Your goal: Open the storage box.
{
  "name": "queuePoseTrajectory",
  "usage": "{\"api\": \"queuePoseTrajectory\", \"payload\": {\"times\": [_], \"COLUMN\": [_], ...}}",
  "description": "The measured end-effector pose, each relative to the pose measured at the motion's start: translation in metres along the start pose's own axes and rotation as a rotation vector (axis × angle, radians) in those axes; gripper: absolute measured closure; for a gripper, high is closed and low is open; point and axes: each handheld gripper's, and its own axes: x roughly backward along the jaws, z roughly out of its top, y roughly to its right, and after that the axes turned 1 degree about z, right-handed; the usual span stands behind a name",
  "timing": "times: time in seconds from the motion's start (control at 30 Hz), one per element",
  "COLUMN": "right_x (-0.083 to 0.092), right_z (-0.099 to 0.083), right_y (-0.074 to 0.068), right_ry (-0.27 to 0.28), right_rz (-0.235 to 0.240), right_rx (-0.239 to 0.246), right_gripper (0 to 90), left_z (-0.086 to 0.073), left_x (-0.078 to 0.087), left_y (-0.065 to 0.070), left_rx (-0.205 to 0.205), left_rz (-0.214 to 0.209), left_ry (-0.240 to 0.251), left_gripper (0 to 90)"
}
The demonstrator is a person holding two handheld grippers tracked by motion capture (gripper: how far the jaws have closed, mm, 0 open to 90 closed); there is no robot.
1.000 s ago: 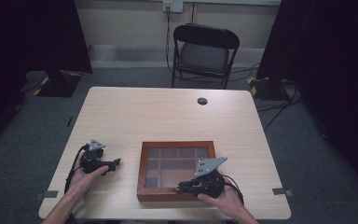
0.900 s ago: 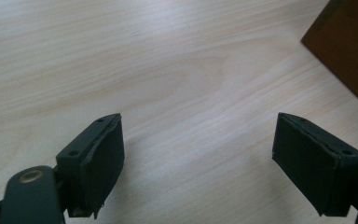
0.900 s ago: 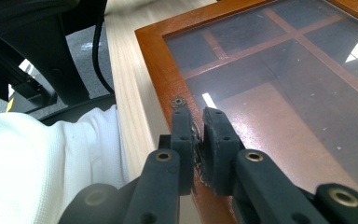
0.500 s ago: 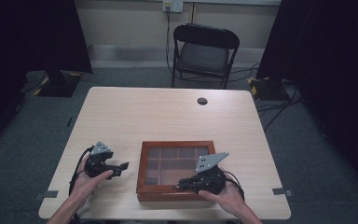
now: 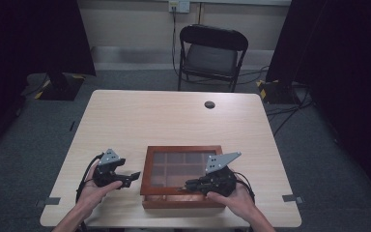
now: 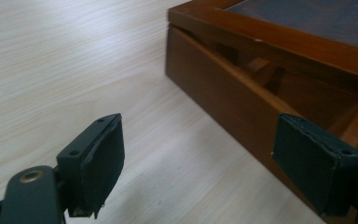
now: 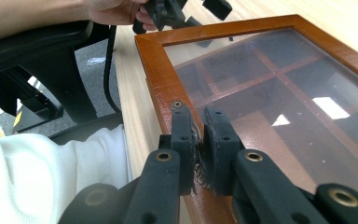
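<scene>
The jaws of the left gripper (image 5: 134,176) stand apart with nothing between them, low over the tabletop (image 5: 164,116) and just beside the left wall of the wooden box (image 5: 147,166). In the left gripper view a thin gap shows under the lid's (image 6: 279,44) left edge, so the lid seems already a little lifted on that side.

The wooden box sits at the near middle of the tabletop. It has a glass-paned lid, and empty compartments show through the pane.

The jaws of the right gripper (image 7: 199,135) are pressed together and lie on the near rail of the lid's frame; whether they pinch something small there I cannot tell.

To do this step well, I think the left gripper should slide in level, put one pad into that gap and lift slowly. The right gripper should then press on the base, not on the lid, so the box does not slide or tip.
</scene>
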Motion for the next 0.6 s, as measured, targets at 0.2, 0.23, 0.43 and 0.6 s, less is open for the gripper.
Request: {"api": "queuePoseTrajectory", "payload": {"times": [0.2, 0.23, 0.43, 0.6], "right_x": [0.004, 0.005, 0.004, 0.005], "right_z": [0.008, 0.009, 0.007, 0.004], "right_y": [0.0, 0.0, 0.0, 0.003], "right_ry": [0.0, -0.001, -0.001, 0.013], "right_rz": [-0.005, -0.008, -0.007, -0.019], "right_rx": [0.013, 0.012, 0.012, -0.018], "right_gripper": [83.9, 83.9, 84.0, 90.0], "left_z": [0.003, 0.003, 0.006, 0.005], "left_x": [-0.002, -0.002, -0.002, -0.003], "left_y": [0.008, 0.009, 0.019, 0.02], "left_rx": [-0.027, -0.03, -0.072, -0.093], "left_rz": [-0.046, -0.051, -0.085, -0.089], "left_ry": [0.012, 0.015, 0.042, 0.034], "left_gripper": [15.9, 15.9, 15.6, 16.2]}}
